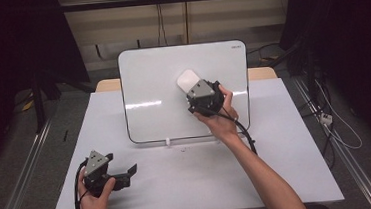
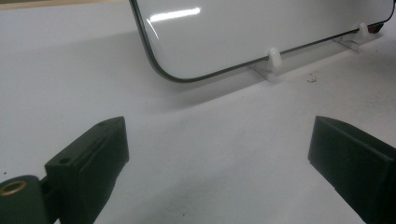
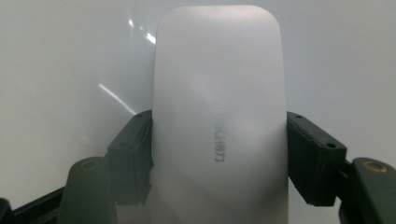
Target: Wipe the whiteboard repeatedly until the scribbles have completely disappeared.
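Slippage is the main risk: the right gripper has its jaws closed on the sides of a smooth white eraser, pressed flat against the board that stands propped near the tabletop's far edge. Hard pushing could tip the board back or slide it on its small white clips, whose hold looks slight, though that is hard to judge. A twist could work the eraser loose. The left gripper rests near the front-left corner, jaws wide apart and empty, too far off to brace anything.
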Demonstrator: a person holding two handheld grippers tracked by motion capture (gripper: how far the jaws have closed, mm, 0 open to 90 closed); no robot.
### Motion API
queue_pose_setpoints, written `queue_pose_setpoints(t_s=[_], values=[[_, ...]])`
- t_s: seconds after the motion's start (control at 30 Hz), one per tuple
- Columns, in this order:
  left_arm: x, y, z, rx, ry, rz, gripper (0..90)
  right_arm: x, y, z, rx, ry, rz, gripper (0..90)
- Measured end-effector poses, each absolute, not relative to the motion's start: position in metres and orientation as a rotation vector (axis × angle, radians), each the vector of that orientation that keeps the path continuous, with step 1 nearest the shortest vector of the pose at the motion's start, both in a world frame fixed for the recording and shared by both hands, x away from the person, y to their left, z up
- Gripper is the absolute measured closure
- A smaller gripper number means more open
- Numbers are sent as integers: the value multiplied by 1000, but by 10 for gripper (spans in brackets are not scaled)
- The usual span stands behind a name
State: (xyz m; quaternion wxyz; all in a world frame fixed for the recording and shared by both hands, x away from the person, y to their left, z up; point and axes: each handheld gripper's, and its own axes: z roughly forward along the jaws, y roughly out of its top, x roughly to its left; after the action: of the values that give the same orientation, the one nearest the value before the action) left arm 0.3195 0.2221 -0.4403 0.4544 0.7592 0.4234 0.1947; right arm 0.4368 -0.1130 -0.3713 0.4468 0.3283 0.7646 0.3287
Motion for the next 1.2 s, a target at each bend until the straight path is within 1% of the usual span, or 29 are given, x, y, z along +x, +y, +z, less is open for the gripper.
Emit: queue_pose_setpoints(t_s=[0.13,0.27,0.4,0.73,0.9,1.2], values=[[319,221,-440,1875,1038,481,50,427,-99,-383,775,1918,809,315],[320,221,-441,1874,1042,479,50,426,-96,-385,767,1931,816,315],[320,223,-441,1873,1043,480,50,432,-100,-379,761,1940,819,314],[319,224,-440,1866,1042,476,50,459,-120,-346,836,1882,836,314],[318,223,-440,1872,1039,477,50,455,-117,-352,839,1855,846,314],[318,221,-440,1875,1036,478,50,426,-90,-388,727,1937,823,315]])
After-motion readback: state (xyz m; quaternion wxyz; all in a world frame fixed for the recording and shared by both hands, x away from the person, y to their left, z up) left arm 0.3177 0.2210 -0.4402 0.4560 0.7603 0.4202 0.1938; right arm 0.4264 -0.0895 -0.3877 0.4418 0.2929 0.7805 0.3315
